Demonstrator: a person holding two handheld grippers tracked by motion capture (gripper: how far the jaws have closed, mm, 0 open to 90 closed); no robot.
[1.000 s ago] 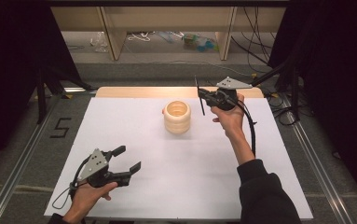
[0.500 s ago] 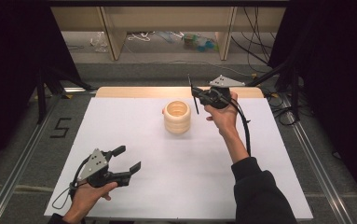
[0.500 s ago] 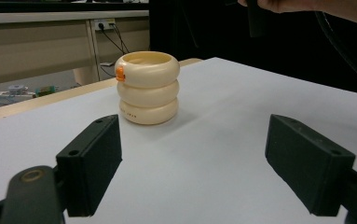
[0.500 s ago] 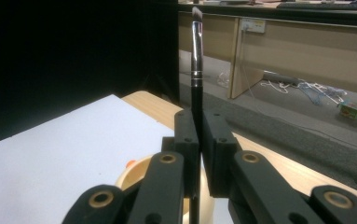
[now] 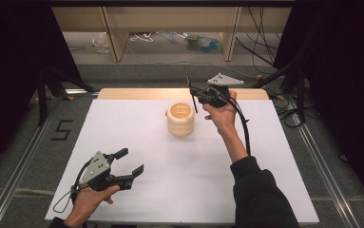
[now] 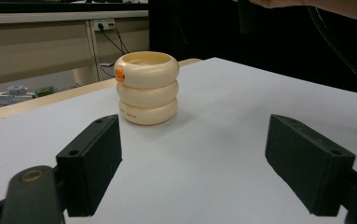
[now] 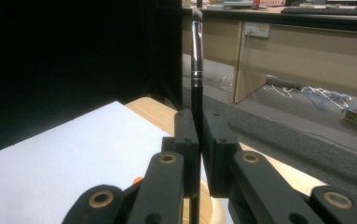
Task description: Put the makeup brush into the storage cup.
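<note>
A cream holder (image 5: 180, 119) shaped like three stacked rings, with a small orange mark, stands upright at the back middle of the white table (image 5: 179, 180); it is also seen as the holder (image 6: 147, 87) ahead of my left jaws. My right gripper (image 5: 194, 93) hovers just above and right of the holder, shut on a thin black brush (image 5: 191, 92) held nearly upright. In the right gripper view the brush (image 7: 195, 70) rises from between the closed jaws, with the holder's rim (image 7: 213, 207) below. My left gripper (image 5: 129, 161) rests low at the front left, open and holding nothing.
A wooden strip (image 5: 137, 93) edges the table's far side. Beyond it stand shelf legs (image 5: 115, 40) and loose cables and clutter (image 5: 201, 42) on the floor. Metal rails (image 5: 23, 161) run along both table sides. White surface lies between the left gripper and the holder.
My right gripper has carried the brush leftward, closer to the holder's top. The left gripper has stayed where it was.
</note>
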